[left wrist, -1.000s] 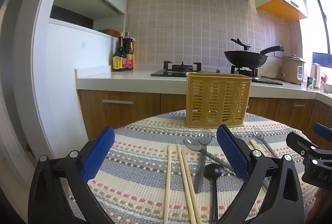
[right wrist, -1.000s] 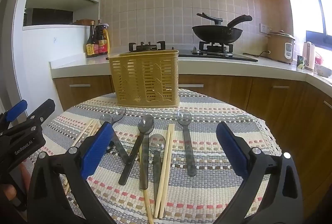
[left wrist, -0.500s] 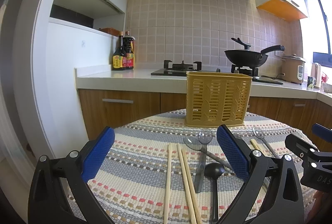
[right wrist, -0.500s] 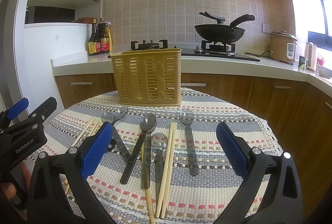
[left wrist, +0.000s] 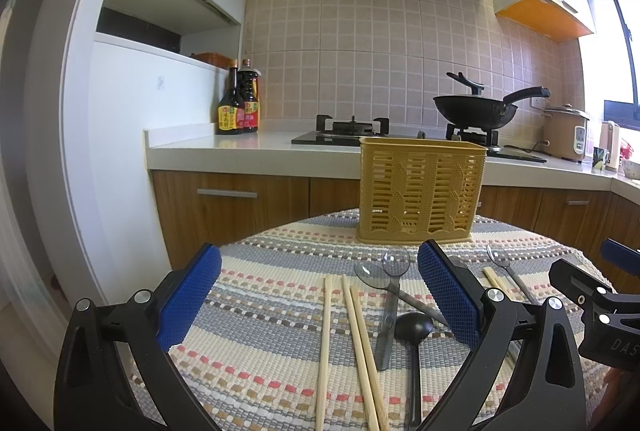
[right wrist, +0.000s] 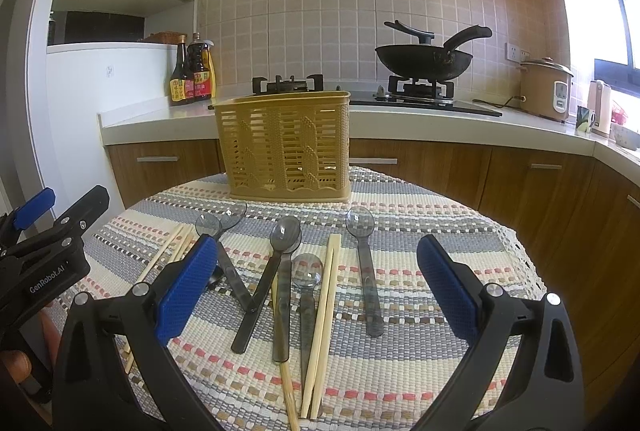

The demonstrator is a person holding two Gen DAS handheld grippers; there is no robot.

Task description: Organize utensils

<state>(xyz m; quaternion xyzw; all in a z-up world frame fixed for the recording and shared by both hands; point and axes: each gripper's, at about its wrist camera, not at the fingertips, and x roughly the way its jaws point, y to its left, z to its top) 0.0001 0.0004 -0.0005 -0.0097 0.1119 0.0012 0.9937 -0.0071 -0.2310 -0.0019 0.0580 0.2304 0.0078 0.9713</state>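
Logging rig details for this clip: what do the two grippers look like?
Both are matte black plastic frames with silver screws and blue, grid-textured pads on the fingers. The left gripper carries white "GenRobot.AI" lettering; the right gripper shows white letters "DAS" at the picture's edge. No cables or sleeves visible.

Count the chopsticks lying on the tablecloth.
6. The left three lie side by side; the centre pair lies among the spoons; a single chopstick pokes out from under spoon handles. More may be hidden.
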